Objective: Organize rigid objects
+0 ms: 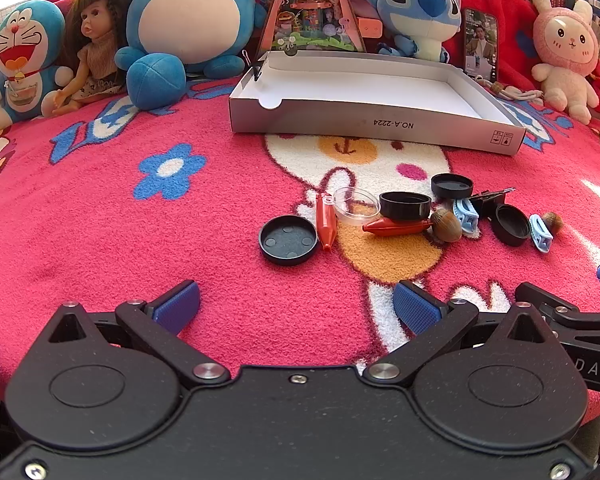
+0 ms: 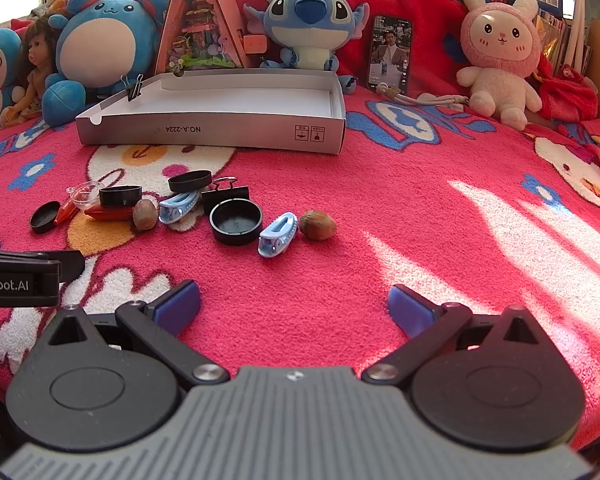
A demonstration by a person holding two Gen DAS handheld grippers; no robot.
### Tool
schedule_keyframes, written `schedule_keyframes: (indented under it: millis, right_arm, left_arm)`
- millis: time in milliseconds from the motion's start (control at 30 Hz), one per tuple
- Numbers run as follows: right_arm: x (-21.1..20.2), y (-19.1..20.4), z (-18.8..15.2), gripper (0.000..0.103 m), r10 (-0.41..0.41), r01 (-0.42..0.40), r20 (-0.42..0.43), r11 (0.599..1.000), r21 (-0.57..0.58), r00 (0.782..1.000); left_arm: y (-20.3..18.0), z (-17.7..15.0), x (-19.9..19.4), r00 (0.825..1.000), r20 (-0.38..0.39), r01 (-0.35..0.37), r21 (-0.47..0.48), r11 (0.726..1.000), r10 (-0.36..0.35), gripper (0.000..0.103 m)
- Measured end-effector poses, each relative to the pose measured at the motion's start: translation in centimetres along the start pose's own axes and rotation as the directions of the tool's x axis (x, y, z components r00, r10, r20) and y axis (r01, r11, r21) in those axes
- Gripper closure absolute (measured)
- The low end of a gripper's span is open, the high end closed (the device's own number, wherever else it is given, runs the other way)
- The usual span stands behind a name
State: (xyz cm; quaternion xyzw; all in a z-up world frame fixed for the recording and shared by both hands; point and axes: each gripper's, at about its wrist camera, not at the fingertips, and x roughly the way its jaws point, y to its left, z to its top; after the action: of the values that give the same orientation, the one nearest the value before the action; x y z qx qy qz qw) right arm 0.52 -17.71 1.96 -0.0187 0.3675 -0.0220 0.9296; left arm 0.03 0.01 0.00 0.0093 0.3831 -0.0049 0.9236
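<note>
Small rigid objects lie in a cluster on the pink blanket: several black lids (image 1: 287, 240) (image 2: 236, 222), two red cone-shaped pieces (image 1: 396, 226) (image 2: 108, 213), a clear round dish (image 1: 356, 203) (image 2: 85, 194), two light blue clips (image 1: 466, 213) (image 2: 278, 234), two brown nuts (image 1: 446, 225) (image 2: 317, 225) and a black binder clip (image 2: 226, 194). An empty white shallow box (image 1: 372, 122) (image 2: 220, 132) stands behind them. My left gripper (image 1: 296, 306) is open and empty, just short of the cluster. My right gripper (image 2: 294, 306) is open and empty, in front of the nut and clip.
Plush toys, a doll (image 1: 90, 44), a triangular toy house (image 1: 312, 8) and a propped phone (image 1: 480, 44) (image 2: 390, 54) line the back. A small binder clip (image 2: 134, 88) sits on the box rim. The left gripper's arm (image 2: 20, 278) shows at the right view's left edge.
</note>
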Motion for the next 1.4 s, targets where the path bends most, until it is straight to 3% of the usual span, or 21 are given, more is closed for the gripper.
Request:
schedule_keyframes:
  millis: [1400]
  right_arm:
    - [0.04,0.06,-0.05,0.000,-0.001,0.001,-0.002,1.000,0.001,1.000]
  left_arm:
    - [0.06,0.19,0.09,1.000,-0.010,-0.005,0.000,1.000,0.005,0.000]
